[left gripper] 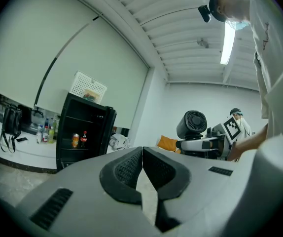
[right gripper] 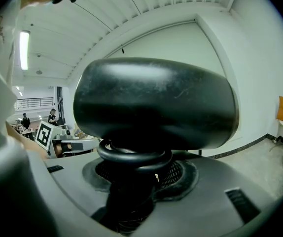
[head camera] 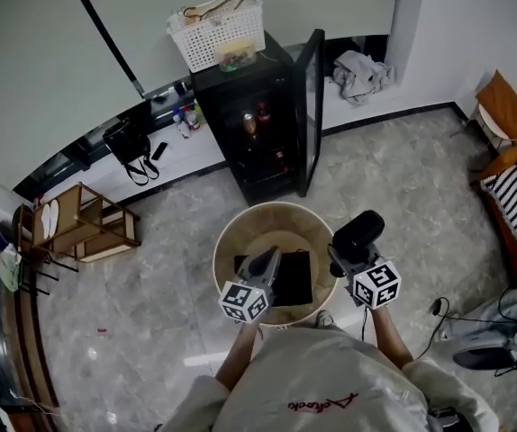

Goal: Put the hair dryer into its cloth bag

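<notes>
A grey marble floor (head camera: 150,277) spreads under a person in a white top (head camera: 331,376), who stands at the near edge of the head view with a gripper in each hand. At the far wall a black mini fridge (head camera: 249,124) has its glass door swung open to the right, with cans and bottles on its shelves. A white lattice basket (head camera: 218,34) sits on top of the fridge. A low wooden rack (head camera: 87,223) stands well off to the left.

Just in front of the person is a round, rimmed, light wooden table (head camera: 225,241). A flat black cloth bag (head camera: 296,277) lies on it.

The black hair dryer (head camera: 359,230) is held clear of the table, at its right edge, near the bag but apart from it. The right gripper (head camera: 341,256) has it. Its jaws stand partly apart and are clamped on the dryer's handle just below the ringed collar, with the barrel riding above them.

The left gripper (head camera: 270,257) hangs over the left part of the bag. Its jaws are pressed together and nothing is between them.
</notes>
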`<state>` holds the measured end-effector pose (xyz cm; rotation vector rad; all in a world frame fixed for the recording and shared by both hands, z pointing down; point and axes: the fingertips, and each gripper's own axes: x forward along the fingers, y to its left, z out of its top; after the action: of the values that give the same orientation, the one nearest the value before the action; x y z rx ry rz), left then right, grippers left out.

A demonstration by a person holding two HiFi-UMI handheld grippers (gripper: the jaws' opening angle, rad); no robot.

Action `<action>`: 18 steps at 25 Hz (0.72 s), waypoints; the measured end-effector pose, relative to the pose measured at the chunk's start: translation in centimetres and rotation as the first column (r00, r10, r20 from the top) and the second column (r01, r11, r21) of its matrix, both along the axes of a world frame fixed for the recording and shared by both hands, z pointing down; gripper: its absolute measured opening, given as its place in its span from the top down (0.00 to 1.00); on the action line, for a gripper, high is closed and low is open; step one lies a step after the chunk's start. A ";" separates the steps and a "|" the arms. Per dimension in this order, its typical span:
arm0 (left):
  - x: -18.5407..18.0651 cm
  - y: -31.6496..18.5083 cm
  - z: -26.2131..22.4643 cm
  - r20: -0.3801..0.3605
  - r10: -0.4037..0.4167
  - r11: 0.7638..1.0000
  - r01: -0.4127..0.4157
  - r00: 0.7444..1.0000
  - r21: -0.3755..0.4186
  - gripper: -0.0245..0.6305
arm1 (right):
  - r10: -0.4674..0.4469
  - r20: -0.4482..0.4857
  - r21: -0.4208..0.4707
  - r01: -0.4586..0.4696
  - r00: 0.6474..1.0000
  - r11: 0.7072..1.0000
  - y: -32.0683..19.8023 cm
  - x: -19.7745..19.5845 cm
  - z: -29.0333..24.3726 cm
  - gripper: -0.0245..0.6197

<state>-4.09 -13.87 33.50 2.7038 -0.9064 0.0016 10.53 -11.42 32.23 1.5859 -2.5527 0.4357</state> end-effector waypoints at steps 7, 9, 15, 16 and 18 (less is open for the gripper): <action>2.4 1.4 1.3 0.019 -0.031 0.998 0.032 0.999 -0.049 0.92 | -0.039 0.029 -0.040 0.040 0.999 0.998 0.3 2.0 1.3 0.65; 3.0 1.8 1.9 0.027 -0.040 0.997 0.042 0.999 -0.061 0.92 | -0.051 0.037 -0.057 0.053 0.998 0.997 0.6 2.5 2.2 0.65; 3.8 2.9 3.7 0.041 -0.067 0.992 0.071 0.997 -0.104 0.92 | -0.078 0.057 -0.104 0.083 0.995 0.991 1.5 3.5 4.6 0.65; 3.9 3.1 4.0 0.042 -0.073 0.991 0.077 0.996 -0.113 0.92 | -0.081 0.061 -0.112 0.088 0.995 0.990 1.5 3.7 5.0 0.65; 4.0 3.4 4.8 0.047 -0.082 0.987 0.088 0.995 -0.132 0.91 | -0.088 0.069 -0.129 0.096 0.994 0.987 1.6 4.0 5.9 0.65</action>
<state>-0.04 -10.49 38.31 2.5488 -0.9963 0.0975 14.49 -9.85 38.09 1.4251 -2.5698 0.6403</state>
